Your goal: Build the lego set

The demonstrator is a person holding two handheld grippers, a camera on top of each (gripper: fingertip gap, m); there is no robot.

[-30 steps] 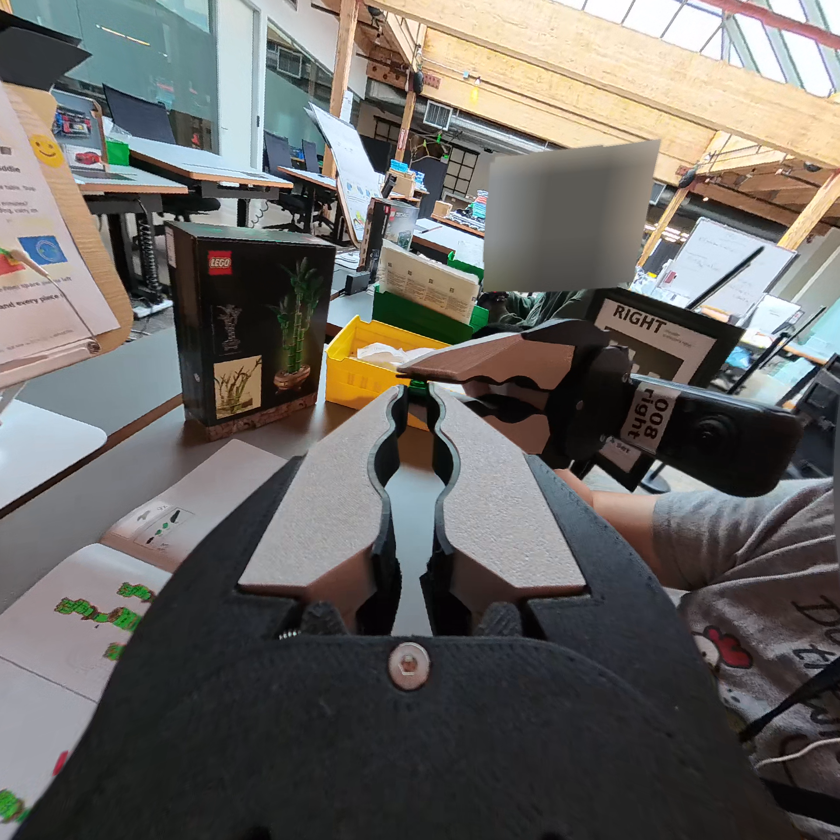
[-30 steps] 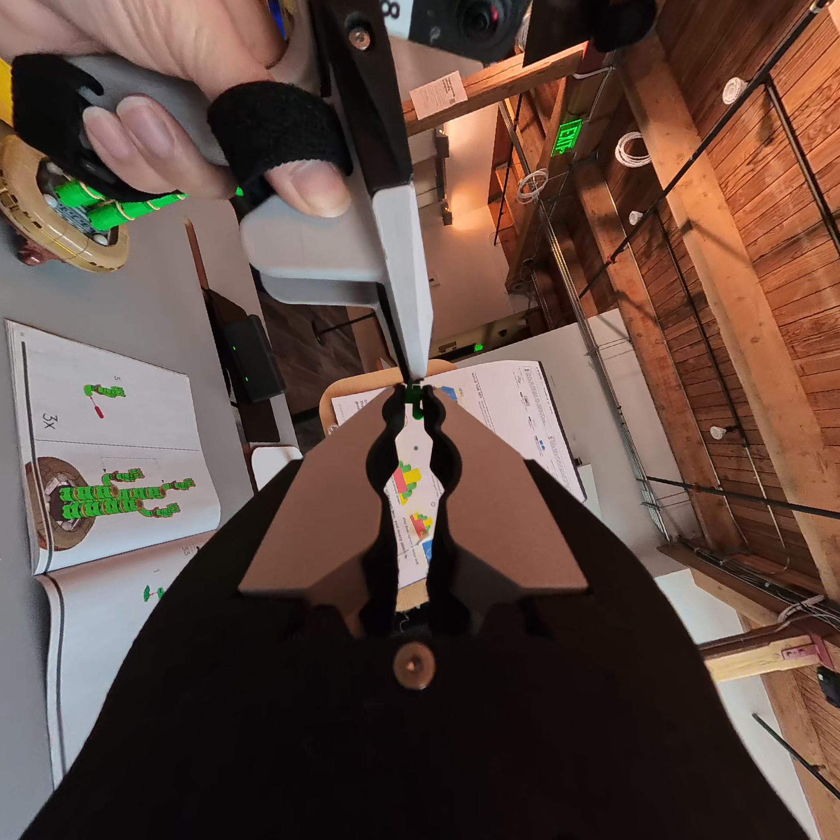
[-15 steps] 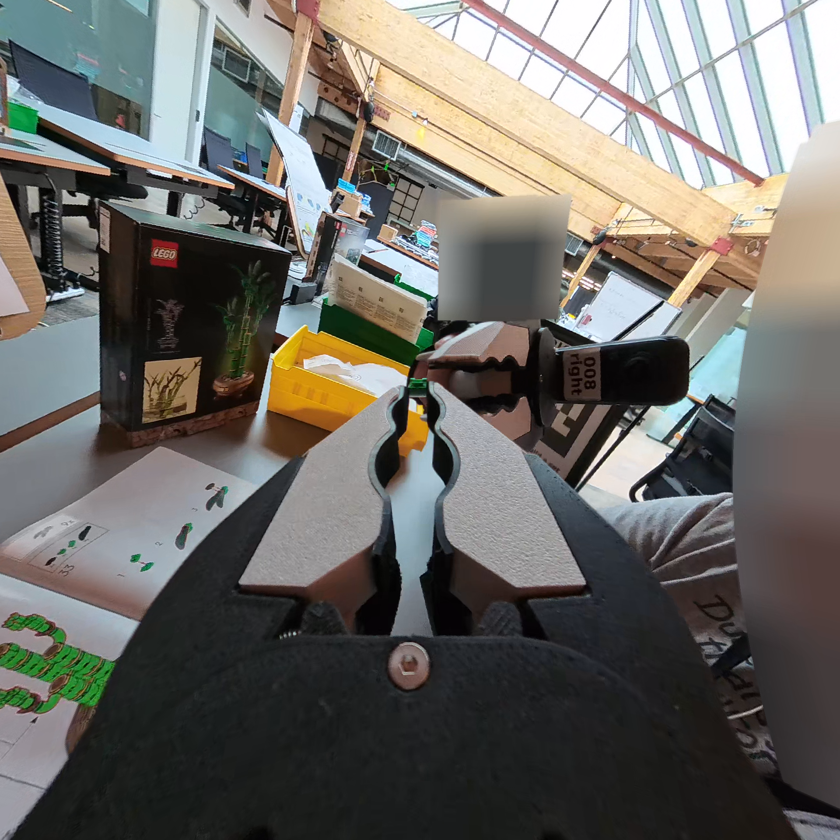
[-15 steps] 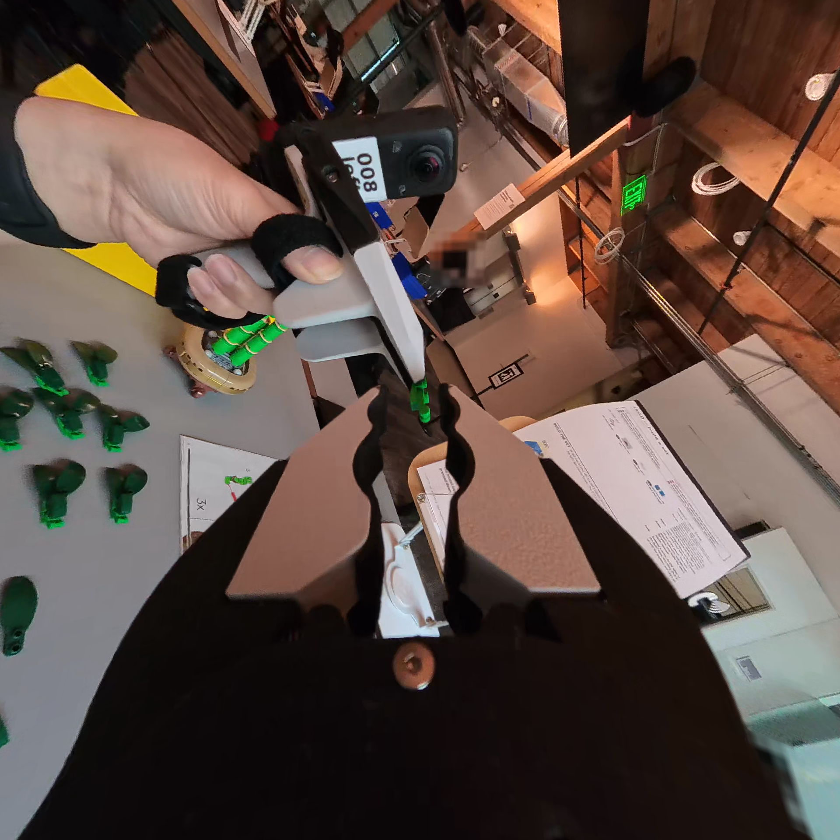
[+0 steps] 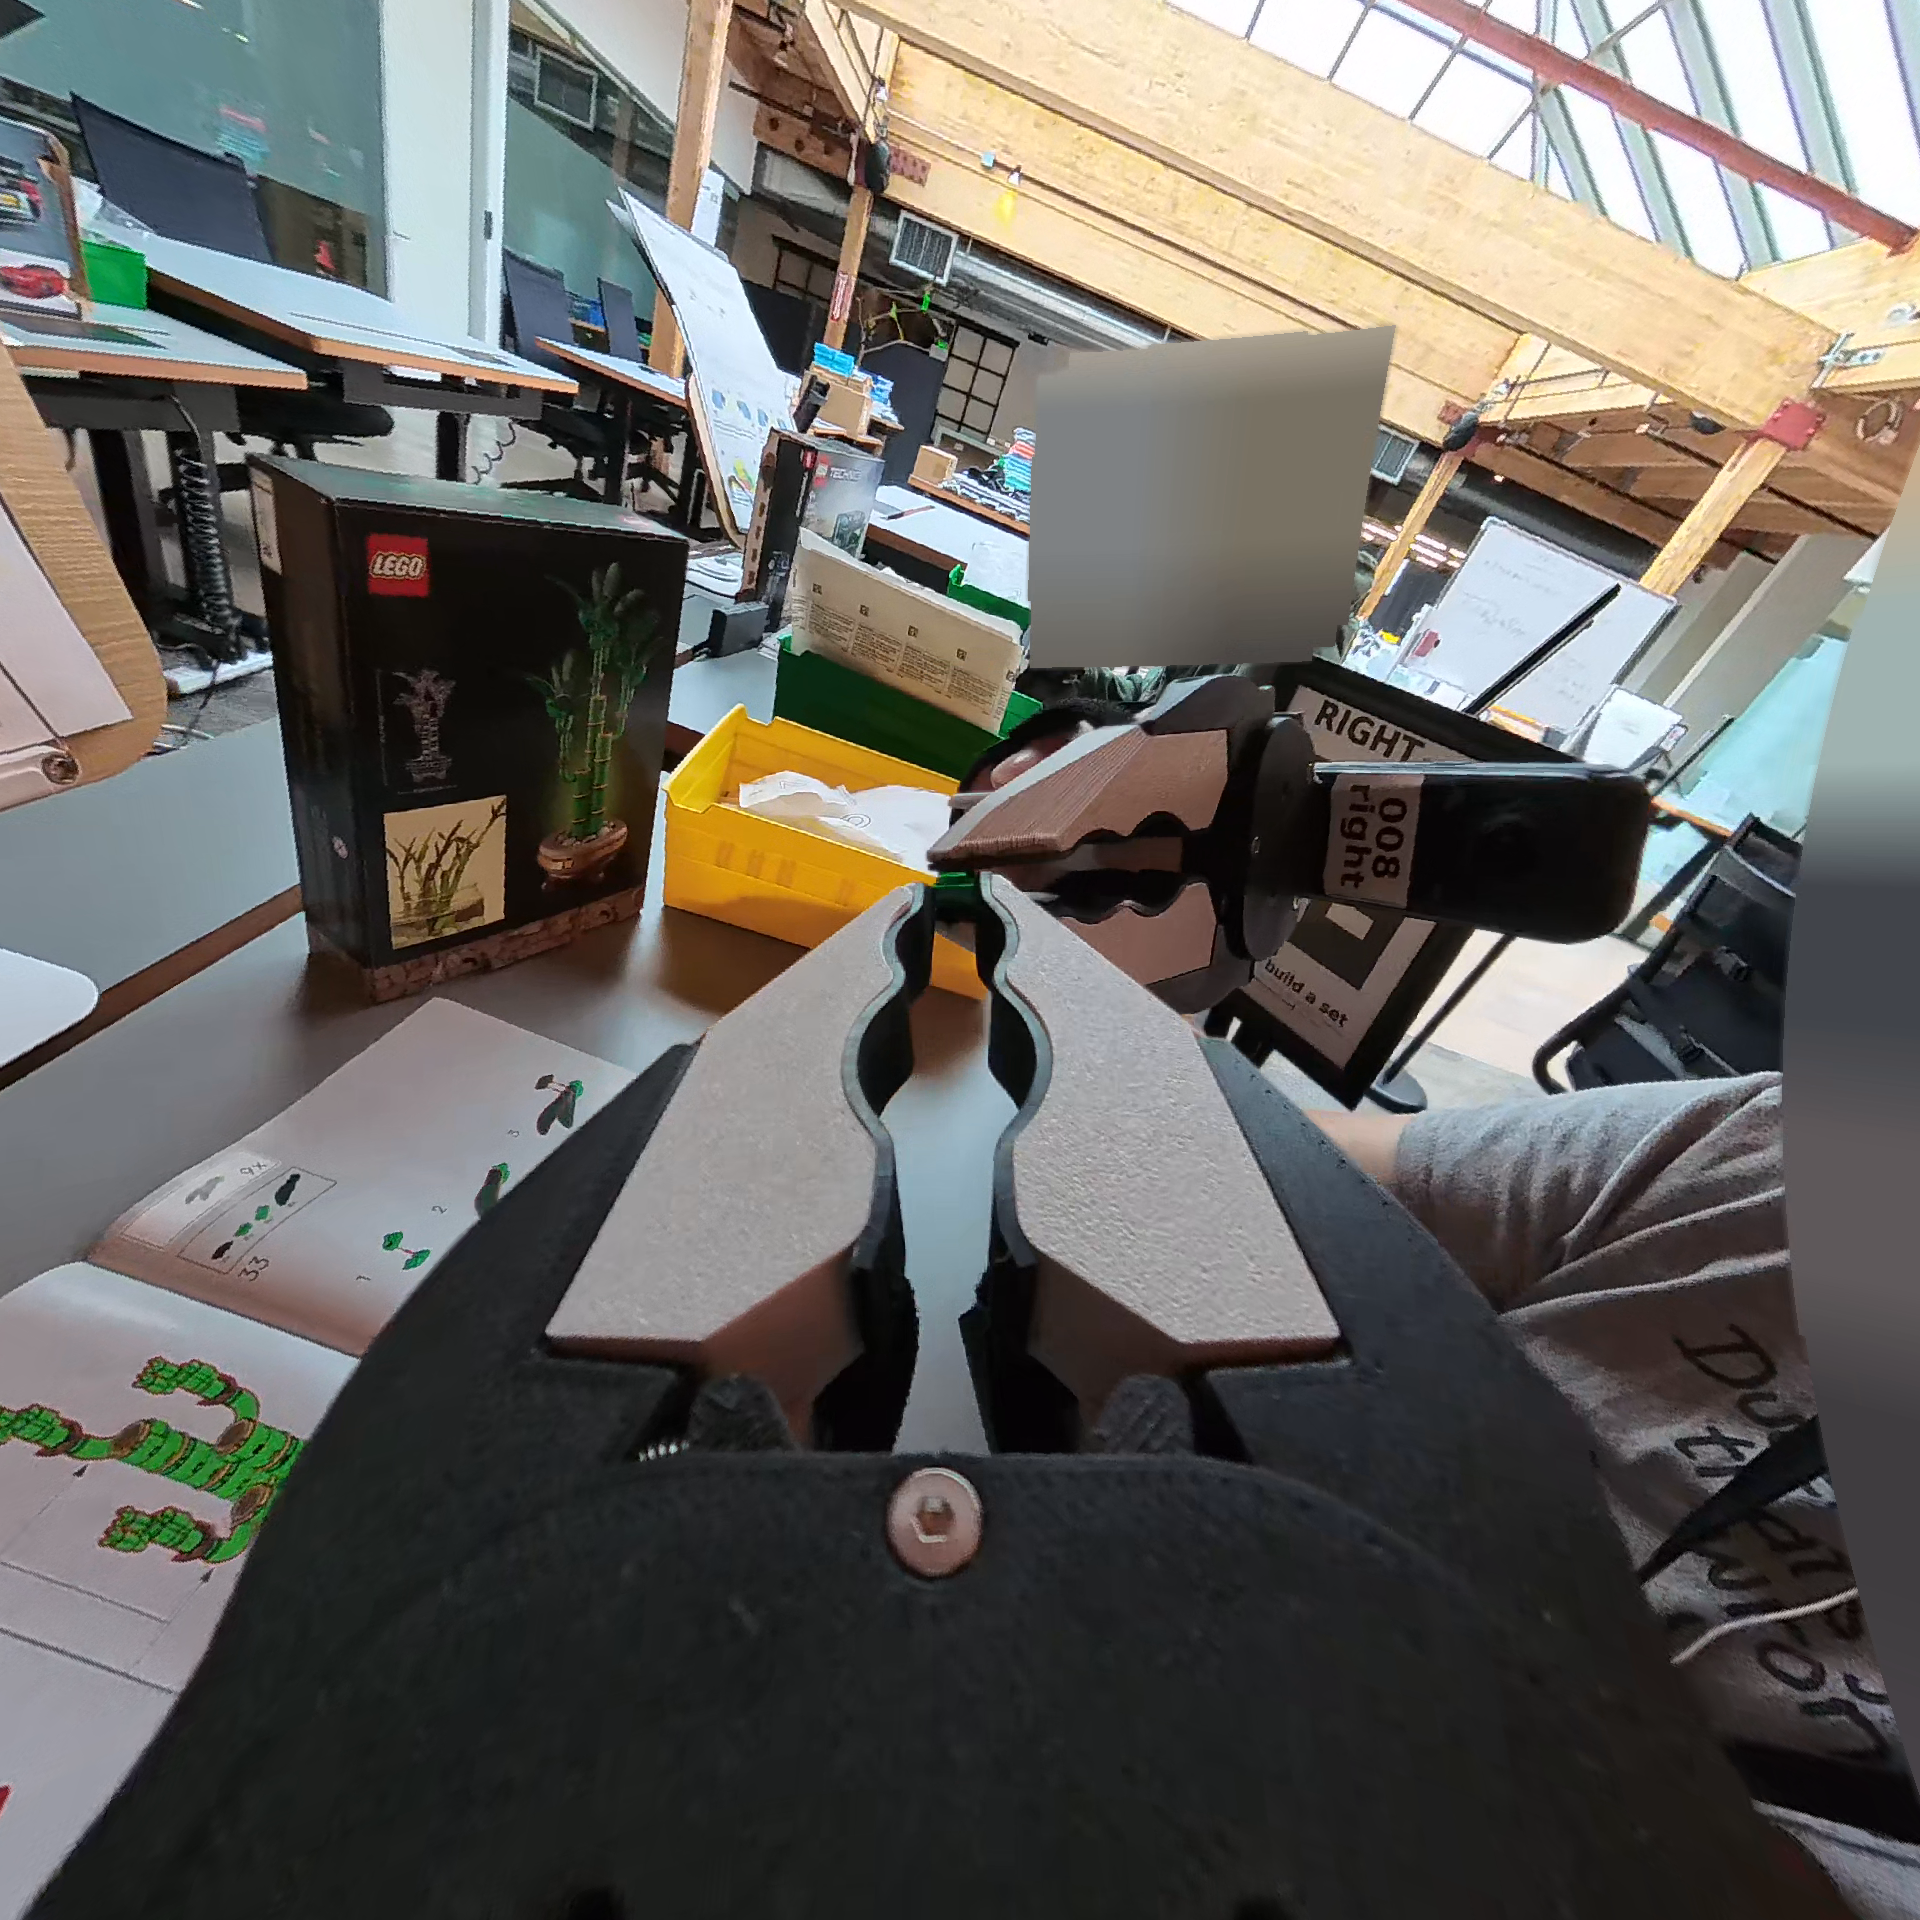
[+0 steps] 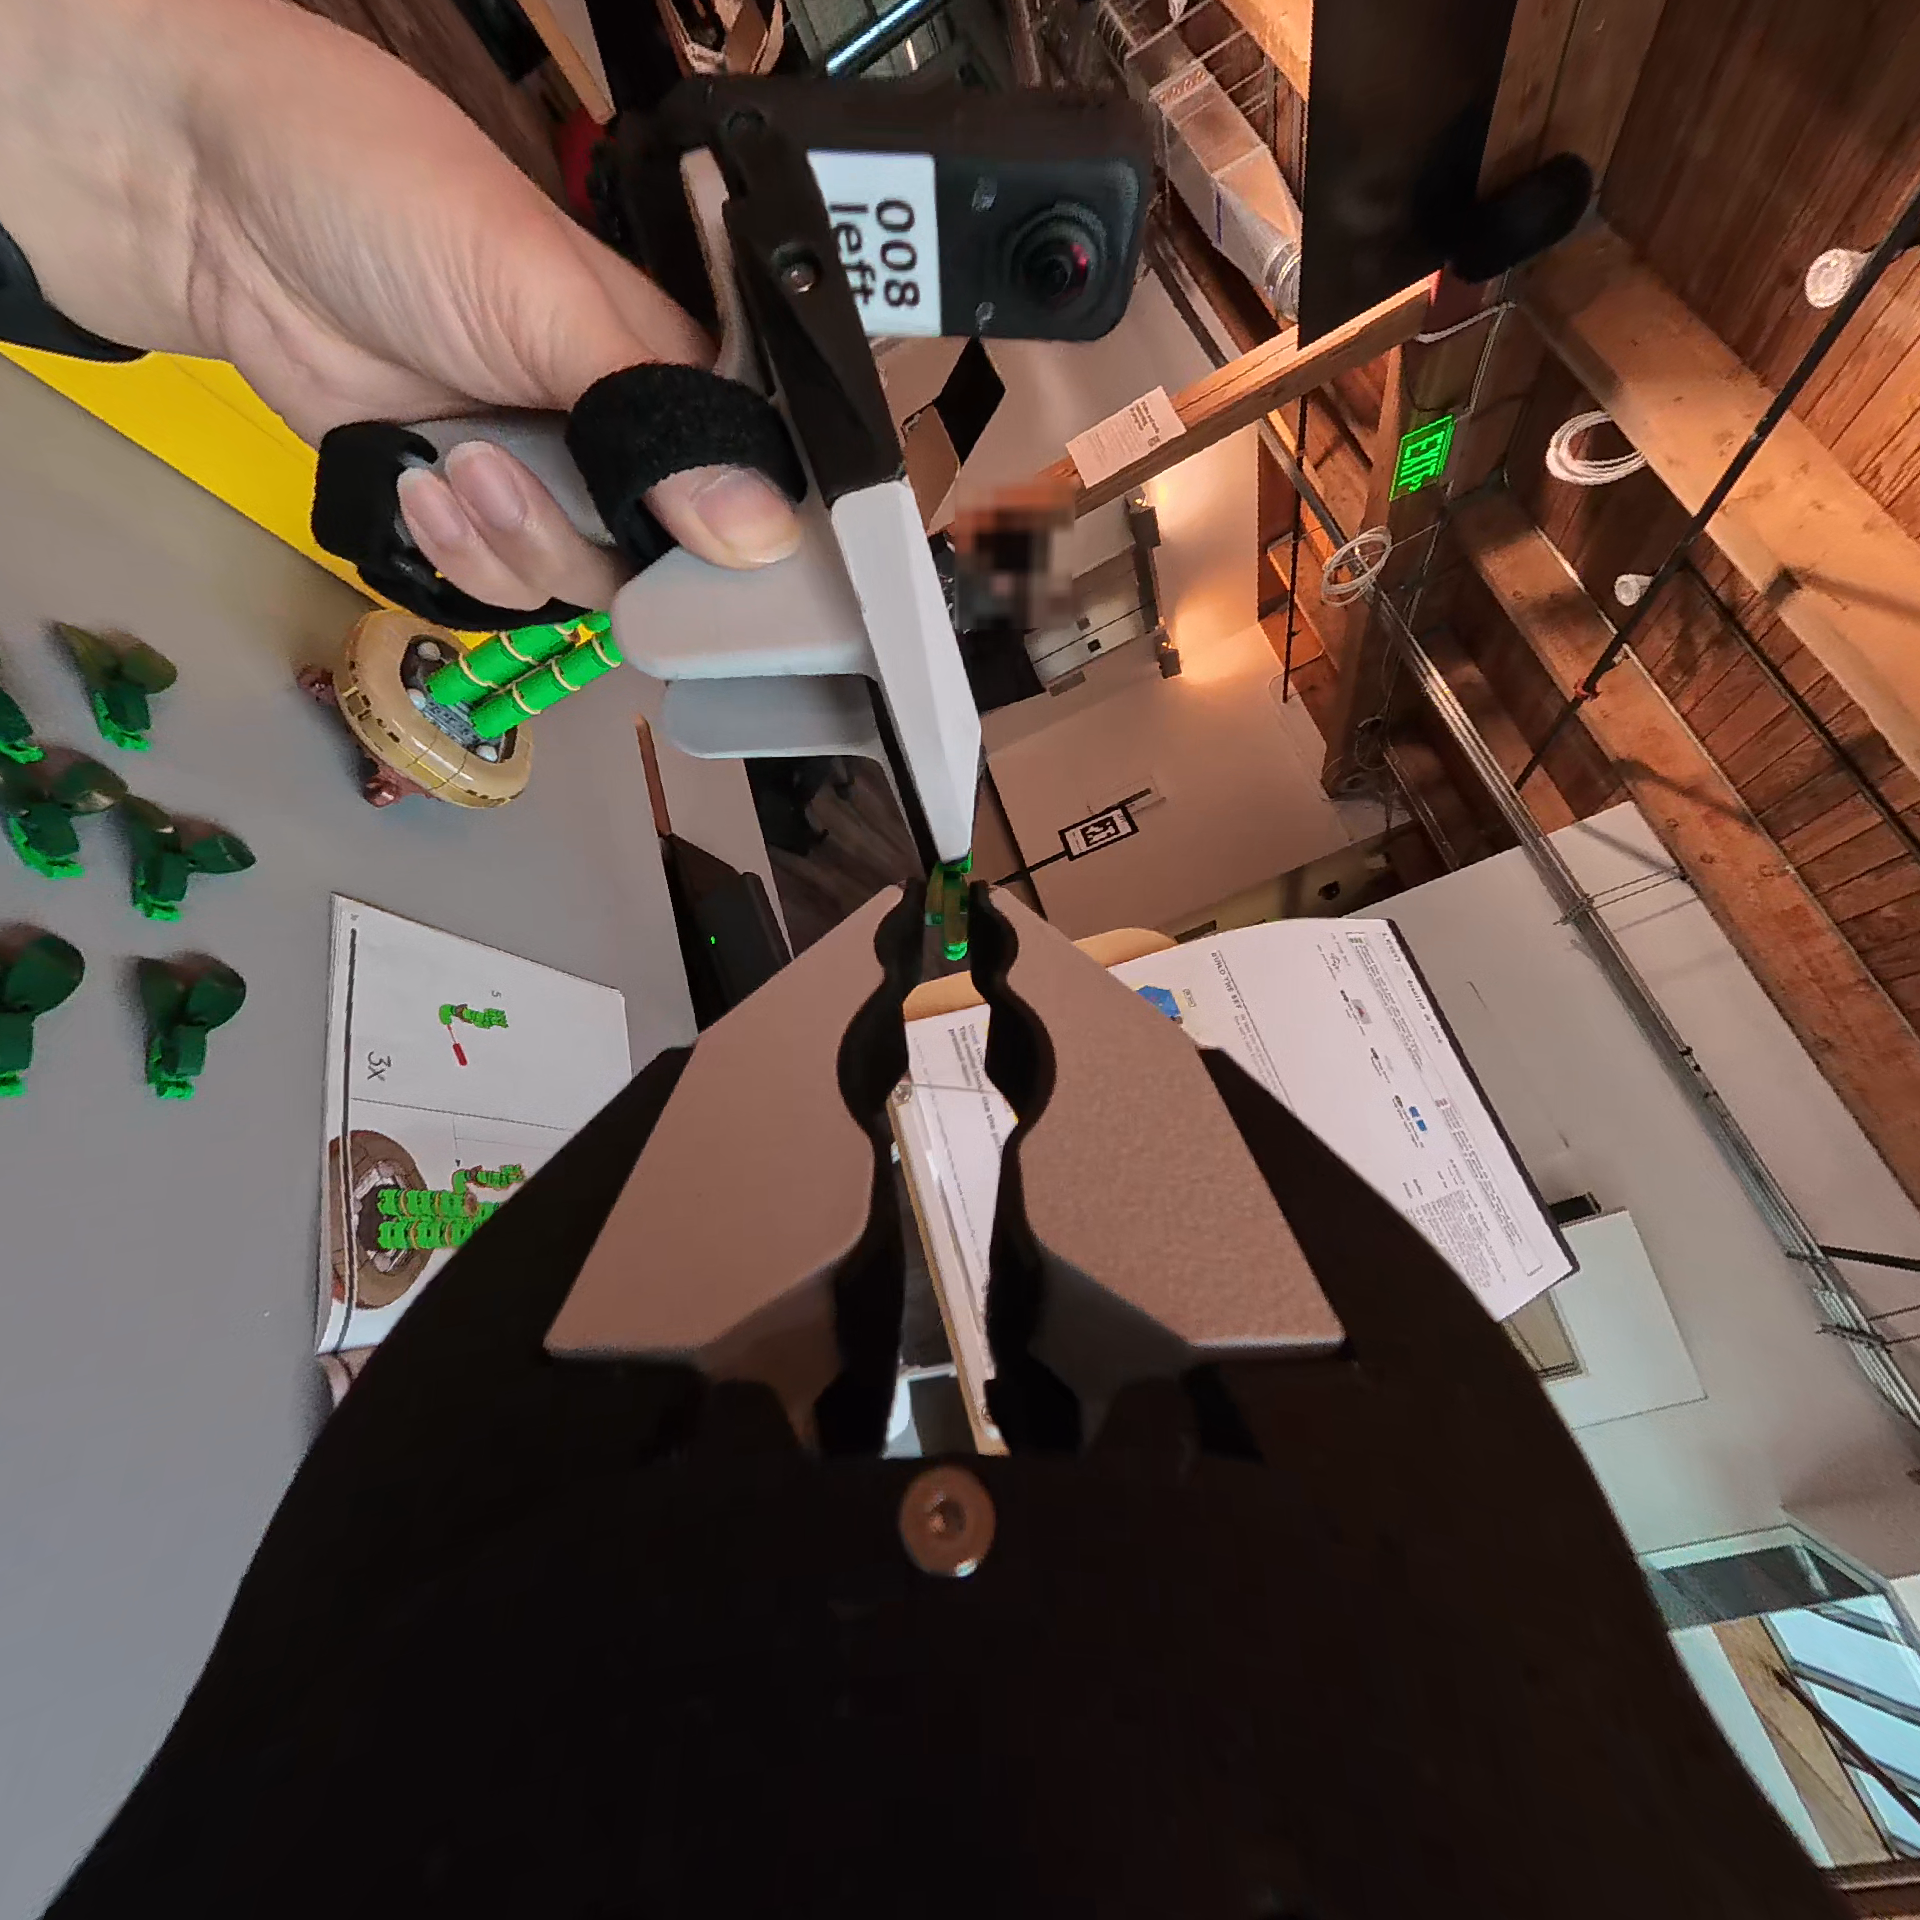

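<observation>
My left gripper is shut on a small green lego piece at its tips, held in the air above the table. My right gripper meets it tip to tip, with its jaws closed on the same green piece. The right gripper comes in from the right in the left wrist view. A hand holds the left gripper in the right wrist view. The round tan pot base with green bamboo stalks stands on the grey table. Several green leaf pieces lie to its left.
The open instruction booklet lies on the table. The black lego box, a yellow bin and a green bin stand at the back. A black sign stand and a person's grey sleeve are on the right. Both grippers' tips are close together, under 4 cm apart. From either gripper's tips it is about 35 cm to the round tan pot base.
Half a second ago my right gripper's jaws stood wider apart and back from the left gripper's tip. They have now closed on the green piece, tip to tip with the left gripper.
</observation>
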